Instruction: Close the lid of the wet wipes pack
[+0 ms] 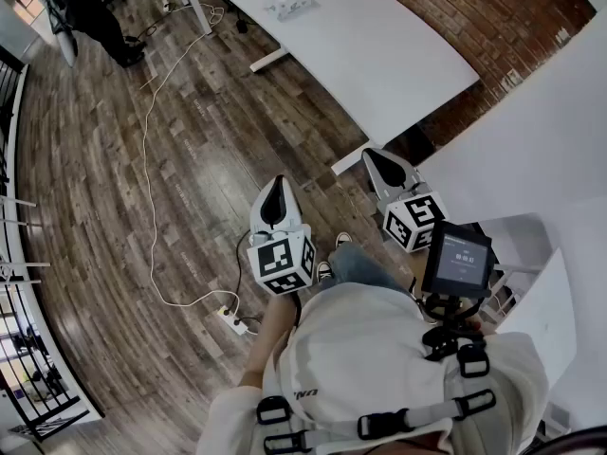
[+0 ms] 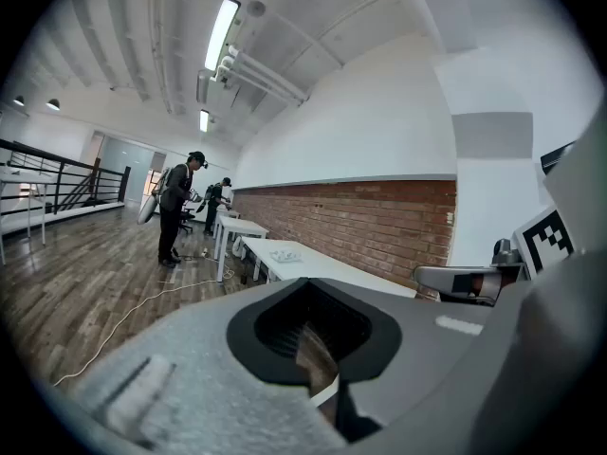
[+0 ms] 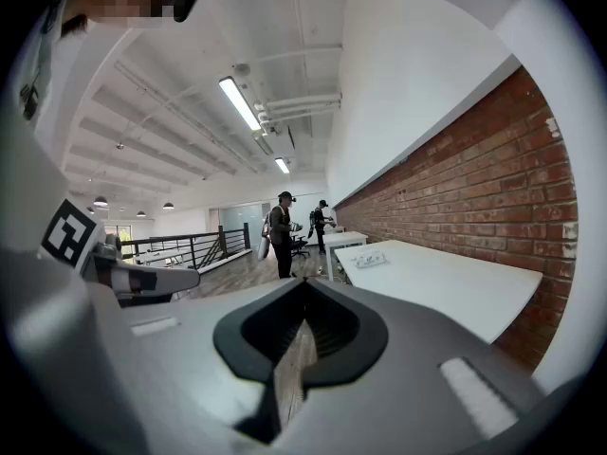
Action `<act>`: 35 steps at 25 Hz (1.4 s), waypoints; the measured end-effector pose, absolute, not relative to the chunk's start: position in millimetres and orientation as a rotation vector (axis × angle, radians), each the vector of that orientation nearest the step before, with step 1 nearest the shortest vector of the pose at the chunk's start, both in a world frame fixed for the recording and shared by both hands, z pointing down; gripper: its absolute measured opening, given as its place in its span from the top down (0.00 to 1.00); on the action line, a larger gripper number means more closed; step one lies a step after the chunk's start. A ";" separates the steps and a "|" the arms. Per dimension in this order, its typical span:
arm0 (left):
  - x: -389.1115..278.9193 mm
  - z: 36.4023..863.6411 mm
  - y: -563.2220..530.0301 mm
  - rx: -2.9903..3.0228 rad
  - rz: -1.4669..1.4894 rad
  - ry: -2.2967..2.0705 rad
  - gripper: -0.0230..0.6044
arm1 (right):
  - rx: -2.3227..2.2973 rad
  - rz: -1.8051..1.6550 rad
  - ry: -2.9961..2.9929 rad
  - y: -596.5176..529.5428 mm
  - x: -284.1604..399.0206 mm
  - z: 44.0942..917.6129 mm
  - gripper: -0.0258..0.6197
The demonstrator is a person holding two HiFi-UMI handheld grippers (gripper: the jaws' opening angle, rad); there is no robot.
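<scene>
The wet wipes pack (image 1: 289, 6) lies on the far part of a white table (image 1: 379, 55), well away from both grippers; whether its lid is up is too small to tell. It shows small in the left gripper view as the pack (image 2: 283, 253) and in the right gripper view as the pack (image 3: 368, 257). My left gripper (image 1: 275, 186) hangs over the wooden floor, jaws together and holding nothing. My right gripper (image 1: 384, 159) is near the table's near corner, also shut and holding nothing. In their own views, the left gripper (image 2: 318, 349) and right gripper (image 3: 294, 349) show only a thin slit.
A white cable (image 1: 150, 159) runs across the wooden floor to a power strip (image 1: 232, 320). A person (image 1: 90, 8) stands at the far left by another desk. A black railing (image 1: 14, 282) lines the left side; a brick wall (image 1: 493, 17) runs behind the table.
</scene>
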State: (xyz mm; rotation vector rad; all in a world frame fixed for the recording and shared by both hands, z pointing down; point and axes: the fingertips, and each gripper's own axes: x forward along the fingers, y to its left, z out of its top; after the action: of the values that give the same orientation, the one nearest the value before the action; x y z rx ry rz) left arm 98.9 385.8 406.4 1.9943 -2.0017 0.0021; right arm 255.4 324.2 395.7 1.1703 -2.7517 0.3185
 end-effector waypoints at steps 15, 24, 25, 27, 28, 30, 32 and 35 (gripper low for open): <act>30.2 419.1 251.5 1.866 -0.033 -2.131 0.96 | 1.061 0.297 -2.804 161.6 189.1 405.6 0.95; -4.1 406.5 112.4 1.869 -0.045 -2.137 0.96 | 1.002 0.266 -2.865 14.4 144.2 388.3 0.95; -6.9 406.3 102.1 1.870 -0.043 -2.137 0.96 | 1.001 0.257 -2.869 3.8 142.1 388.1 0.95; -12.8 406.3 82.8 1.879 -0.035 -2.133 0.96 | 1.005 0.237 -2.869 -15.8 139.3 391.9 0.96; -16.0 406.6 72.6 1.886 -0.028 -2.128 0.96 | 1.014 0.228 -2.862 -26.1 137.9 394.6 0.96; -23.3 408.1 51.1 1.901 -0.010 -2.111 0.96 | 1.041 0.216 -2.835 -48.3 133.2 399.3 0.96; -32.4 411.5 28.9 1.919 0.000 -2.090 0.96 | 1.065 0.213 -2.818 -70.3 124.1 403.7 0.93; -49.5 420.5 -8.7 1.962 0.014 -2.048 0.96 | 1.102 0.198 -2.800 -106.0 103.1 409.9 0.93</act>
State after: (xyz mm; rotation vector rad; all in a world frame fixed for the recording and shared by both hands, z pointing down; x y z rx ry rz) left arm -49.5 -8.7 420.5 1.9619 -2.0476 0.0143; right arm 103.1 -106.0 409.9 1.1018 -2.7996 0.1982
